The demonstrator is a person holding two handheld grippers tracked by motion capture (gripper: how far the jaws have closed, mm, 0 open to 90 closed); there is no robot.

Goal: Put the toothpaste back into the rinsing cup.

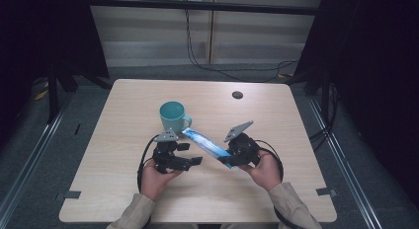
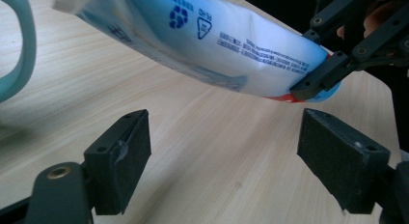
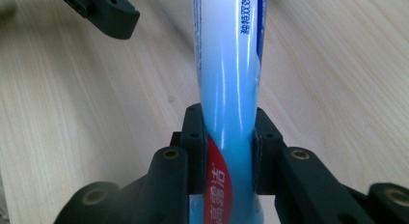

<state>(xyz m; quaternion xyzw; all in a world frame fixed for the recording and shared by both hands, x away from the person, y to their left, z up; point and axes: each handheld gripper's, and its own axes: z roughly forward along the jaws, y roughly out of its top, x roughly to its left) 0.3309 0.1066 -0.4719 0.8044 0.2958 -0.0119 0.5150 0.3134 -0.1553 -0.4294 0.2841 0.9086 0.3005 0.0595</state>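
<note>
The toothpaste tube (image 1: 207,146) is held off the desk (image 1: 123,100), slanting from the right tongs (image 1: 230,159) up toward the teal mug (image 1: 173,116) that stands near the desk's middle, its flat crimped tail nearest the mug's handle. The right tongs are clamped on the tube near its red-banded cap end, pads pressing both sides of the round body in the right gripper view (image 3: 226,89). The left tongs (image 1: 190,153) stand wide apart and grip nothing; in the left gripper view the tube (image 2: 217,50) passes just above and beyond their gap, not touching either pad (image 2: 132,151). The tube looks light, soft and glossy: it would likely dent under a hard squeeze and could slip through smooth pads, and pressure near the cap might push paste out. The flat crimped tail, or the flattened stretch just behind it, seems the safest place for the left tongs to take hold, since it is stiffer and thin.
</note>
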